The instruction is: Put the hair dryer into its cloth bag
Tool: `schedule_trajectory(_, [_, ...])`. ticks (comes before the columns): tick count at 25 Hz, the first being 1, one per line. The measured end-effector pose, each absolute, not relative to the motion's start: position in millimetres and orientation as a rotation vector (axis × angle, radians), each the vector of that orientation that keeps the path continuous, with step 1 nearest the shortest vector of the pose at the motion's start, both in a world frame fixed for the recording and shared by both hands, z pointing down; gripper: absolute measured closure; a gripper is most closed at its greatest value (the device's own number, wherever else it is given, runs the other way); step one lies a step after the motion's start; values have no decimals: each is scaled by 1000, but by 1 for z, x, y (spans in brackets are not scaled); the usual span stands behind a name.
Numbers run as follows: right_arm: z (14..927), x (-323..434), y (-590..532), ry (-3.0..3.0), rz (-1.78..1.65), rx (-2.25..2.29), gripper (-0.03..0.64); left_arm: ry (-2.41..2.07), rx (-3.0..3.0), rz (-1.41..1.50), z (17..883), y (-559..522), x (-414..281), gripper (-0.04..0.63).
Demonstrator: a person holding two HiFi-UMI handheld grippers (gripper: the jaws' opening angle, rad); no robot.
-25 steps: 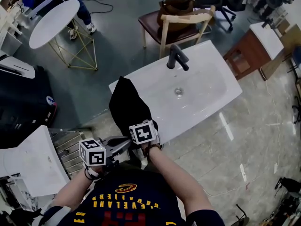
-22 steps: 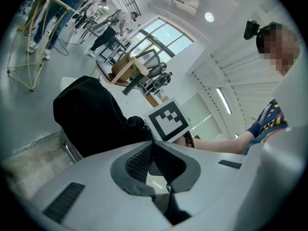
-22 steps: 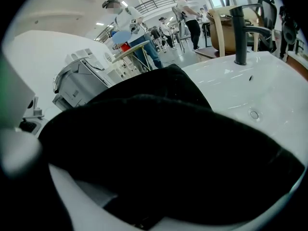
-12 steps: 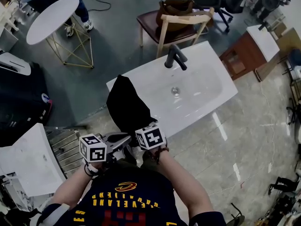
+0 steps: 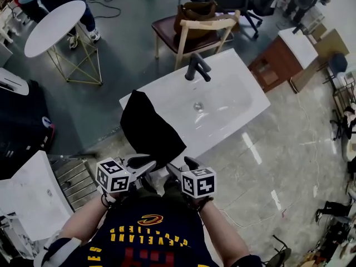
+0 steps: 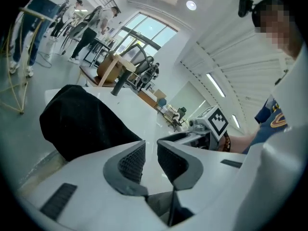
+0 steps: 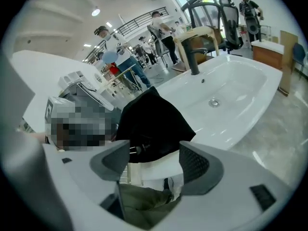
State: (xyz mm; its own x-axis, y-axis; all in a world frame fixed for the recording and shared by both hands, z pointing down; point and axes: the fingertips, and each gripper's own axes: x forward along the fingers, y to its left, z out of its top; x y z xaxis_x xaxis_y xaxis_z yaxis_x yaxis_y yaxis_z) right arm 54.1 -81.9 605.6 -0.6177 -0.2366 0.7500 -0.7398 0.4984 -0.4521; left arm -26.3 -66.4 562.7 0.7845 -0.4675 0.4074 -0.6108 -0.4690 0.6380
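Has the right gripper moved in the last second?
Yes. The right gripper has pulled back off the bag, past the sink's front edge toward the person; its jaws have just been opening, nothing between them.

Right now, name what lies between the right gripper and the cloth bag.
Nothing: in the right gripper view the right gripper, its jaws just opened and empty, faces the cloth bag across a bare gap.
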Motion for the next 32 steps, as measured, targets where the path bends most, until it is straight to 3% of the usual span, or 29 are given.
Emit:
schedule_trajectory(6, [579,59,-75,-2184,1099,911,302,-792,2339,358,541,-50,-18,538])
schedule_trajectory(20, [481,8,-72,-2375,931,1038,306,-1342,2401,-10,414,-43,-138,538])
schedule_trajectory(23, [460,-6,-57,-2428,880,1033,385,-1343,2428,-52,404,-30,-138,539])
schedule_trajectory(29, [427,-31,-32,-2587,735,882,472,-1346,2505,-59,378,-5,-107,540])
schedule_trajectory(32, [413,-30,-22,-2670,789,811,569,-1373,2530,-64,359,9,-89,540])
